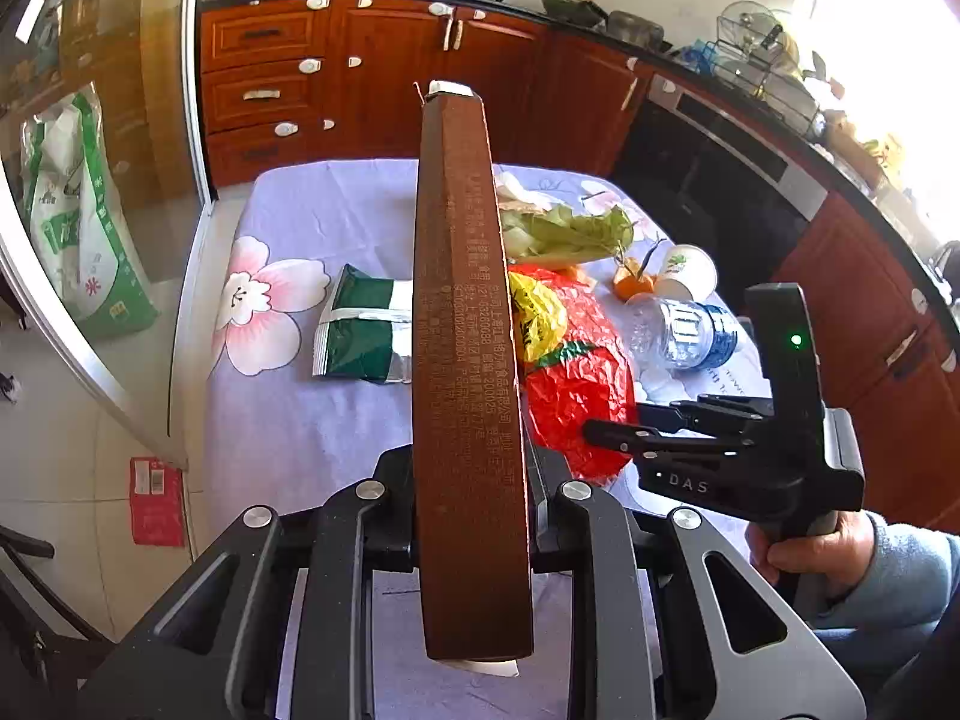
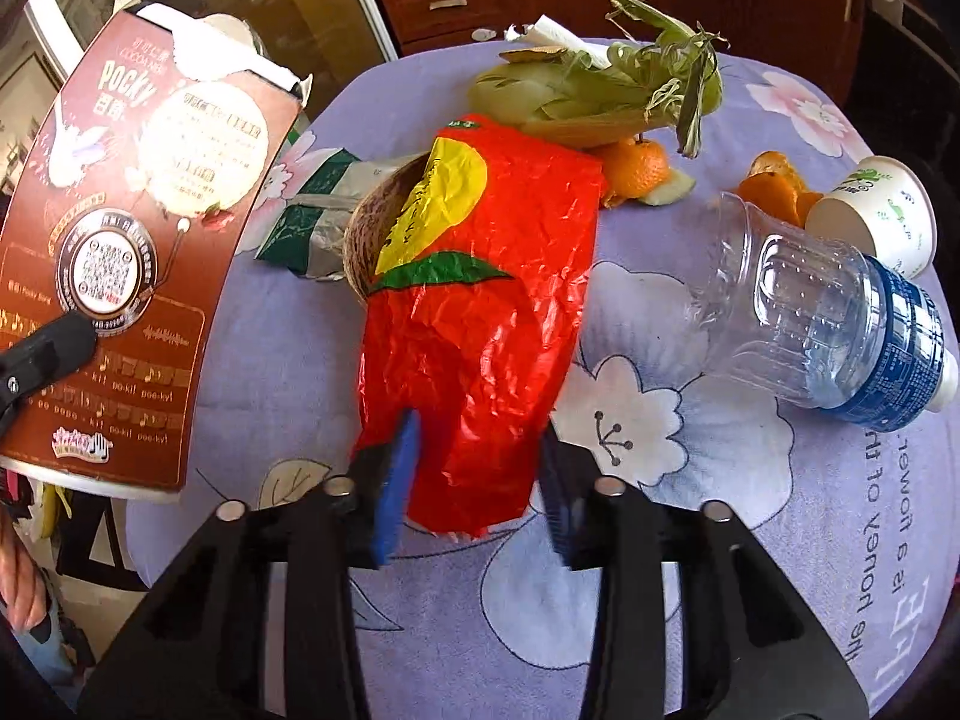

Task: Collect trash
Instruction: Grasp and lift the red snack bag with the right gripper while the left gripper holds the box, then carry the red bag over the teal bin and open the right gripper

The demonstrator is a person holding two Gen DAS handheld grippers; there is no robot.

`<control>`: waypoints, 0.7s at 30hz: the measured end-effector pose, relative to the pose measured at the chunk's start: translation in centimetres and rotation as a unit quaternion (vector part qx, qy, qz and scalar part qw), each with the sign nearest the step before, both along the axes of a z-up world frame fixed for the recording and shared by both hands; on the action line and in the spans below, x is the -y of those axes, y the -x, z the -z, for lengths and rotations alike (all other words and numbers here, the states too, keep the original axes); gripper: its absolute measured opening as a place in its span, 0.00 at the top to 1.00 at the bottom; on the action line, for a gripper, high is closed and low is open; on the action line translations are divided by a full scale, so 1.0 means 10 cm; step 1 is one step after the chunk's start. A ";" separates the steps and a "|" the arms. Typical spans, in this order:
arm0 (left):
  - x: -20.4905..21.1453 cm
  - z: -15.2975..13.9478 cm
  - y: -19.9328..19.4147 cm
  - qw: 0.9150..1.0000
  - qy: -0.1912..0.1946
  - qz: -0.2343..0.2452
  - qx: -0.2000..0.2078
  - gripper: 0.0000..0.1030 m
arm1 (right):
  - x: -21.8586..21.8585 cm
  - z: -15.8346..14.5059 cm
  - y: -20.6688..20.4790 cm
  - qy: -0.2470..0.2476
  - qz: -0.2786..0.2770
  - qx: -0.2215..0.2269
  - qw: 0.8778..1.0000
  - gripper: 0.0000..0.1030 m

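Holding the brown Pocky box (image 1: 468, 372) edge-on between the fingers of our left gripper (image 1: 471, 498), we keep it lifted clear of the table (image 1: 288, 420), above its left part; the pads press on its two broad faces and its torn white flap points away from us. In the right wrist view the same box shows its printed face at the far left, with one black finger (image 2: 48, 354) lying across it.

Our right gripper (image 2: 474, 480) has its blue-padded fingers (image 2: 396, 480) either side of the near end of the red plastic bag (image 2: 480, 312), which lies crumpled in the middle of the table. The jaws stand narrow around the bag, but we cannot tell whether the pads actually press on it. A brown round shell-like bowl (image 2: 372, 228) peeks out from under the bag's far left edge.

Beyond the bag lie wilted green vegetable leaves (image 2: 600, 90) with a scrap of white paper, and a small orange (image 2: 639, 165) just beside them. To the right are orange peels (image 2: 774, 186), a paper cup (image 2: 882, 216) on its side and a clear plastic bottle (image 2: 828, 324) with a blue label, also on its side, touching the cup. A green and silver foil packet (image 1: 366, 330) lies left of the bag.

The table wears a lilac cloth printed with pink flowers. Around it stand reddish wooden cabinets (image 1: 384, 72), and on the floor a red carton (image 1: 156, 501)
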State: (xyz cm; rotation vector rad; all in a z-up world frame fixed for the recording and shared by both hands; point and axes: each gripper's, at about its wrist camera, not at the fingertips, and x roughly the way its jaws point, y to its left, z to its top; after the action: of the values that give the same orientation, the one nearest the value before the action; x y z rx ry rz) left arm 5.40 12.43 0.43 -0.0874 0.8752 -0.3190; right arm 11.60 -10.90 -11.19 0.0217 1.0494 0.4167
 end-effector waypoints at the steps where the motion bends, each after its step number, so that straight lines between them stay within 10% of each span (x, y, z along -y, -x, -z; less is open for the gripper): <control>1: 0.01 -0.01 0.00 1.000 0.002 -0.001 0.002 0.78 | 0.02 -0.03 0.03 -0.002 -0.003 0.003 1.000 0.80; 10: 0.13 -0.24 0.12 1.000 -0.002 -0.006 0.028 0.78 | 0.26 -0.69 0.38 -0.031 -0.020 0.072 0.997 0.93; 21: 1.15 -0.79 0.08 0.991 0.007 0.102 0.088 0.78 | 1.78 -1.42 0.76 -0.019 0.142 0.161 0.976 0.93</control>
State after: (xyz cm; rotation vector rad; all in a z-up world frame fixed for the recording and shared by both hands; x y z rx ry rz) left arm 4.64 0.95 8.36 0.0181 0.7087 -0.5172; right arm 3.97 -28.67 3.01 0.1321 0.7038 0.1716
